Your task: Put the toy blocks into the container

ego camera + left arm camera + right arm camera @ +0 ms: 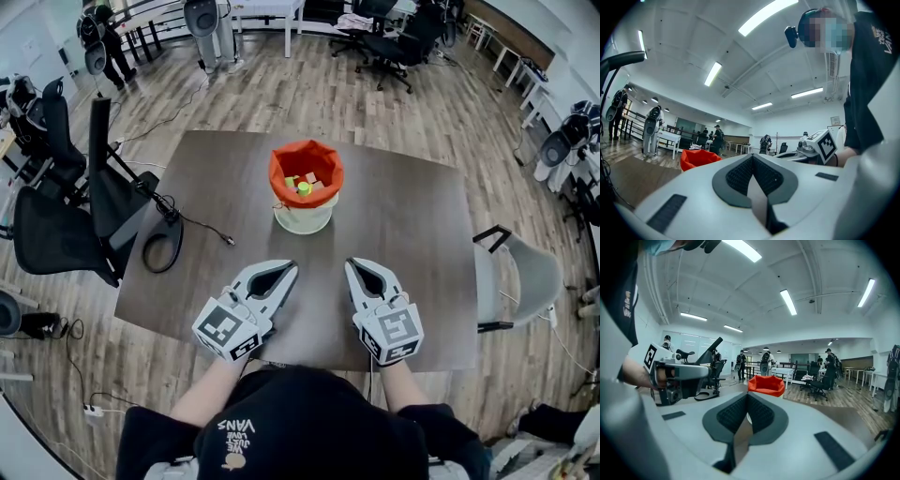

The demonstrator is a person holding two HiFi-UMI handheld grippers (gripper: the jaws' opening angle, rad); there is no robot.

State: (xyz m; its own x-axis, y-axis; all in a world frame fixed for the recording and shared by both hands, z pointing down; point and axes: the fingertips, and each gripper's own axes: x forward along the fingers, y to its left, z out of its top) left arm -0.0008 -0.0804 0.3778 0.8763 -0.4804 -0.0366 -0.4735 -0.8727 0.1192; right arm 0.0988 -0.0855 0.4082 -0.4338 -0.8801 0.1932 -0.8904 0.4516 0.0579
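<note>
Two claws pressed together, empty: left claw [288,268], right claw [354,266]; container [281,167] holding toy blocks [303,187] well ahead.

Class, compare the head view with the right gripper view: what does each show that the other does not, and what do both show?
Head view only: the toy blocks lying inside the orange container, and the black cable on the table. Right gripper view only: the ceiling lights overhead. Both: the container seen from different angles, the table, and the left gripper.
</note>
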